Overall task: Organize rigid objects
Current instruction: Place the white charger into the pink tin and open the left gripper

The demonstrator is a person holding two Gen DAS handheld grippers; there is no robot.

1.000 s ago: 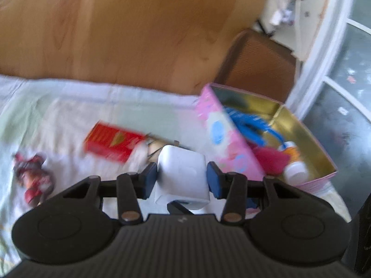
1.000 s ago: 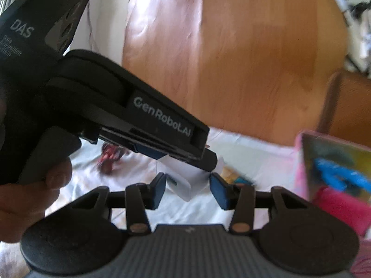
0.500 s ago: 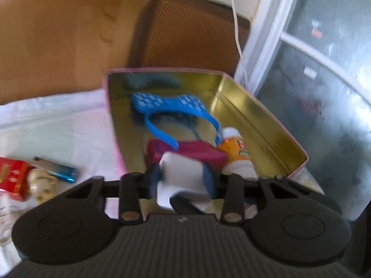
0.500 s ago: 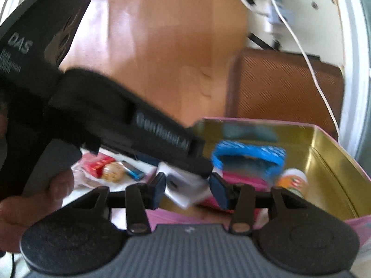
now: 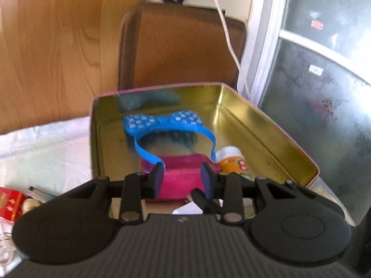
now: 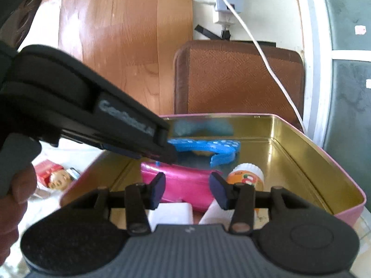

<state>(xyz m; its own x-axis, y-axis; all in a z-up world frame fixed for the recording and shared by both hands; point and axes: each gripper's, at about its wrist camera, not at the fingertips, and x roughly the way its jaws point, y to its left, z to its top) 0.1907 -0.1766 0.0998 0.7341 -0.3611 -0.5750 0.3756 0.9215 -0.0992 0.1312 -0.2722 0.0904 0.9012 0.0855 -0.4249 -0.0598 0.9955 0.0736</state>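
White cube point(image 6: 171, 212) lies in the near end of the tin point(image 6: 343, 169), just below both grippers, no longer pinched as it was a second ago over the cloth. Left gripper point(image 5: 181, 180) hangs spread and empty above it; right gripper point(image 6: 187, 191) likewise spread, holding nothing. Beyond sit a pink case point(image 6: 185, 185), an orange bottle point(image 6: 247, 177) and a blue headband point(image 5: 162, 121). Left of the tin, a red pack point(image 6: 46, 169) and a small figure point(image 6: 58, 178) wait on the cloth point(image 5: 46, 143), likely next.
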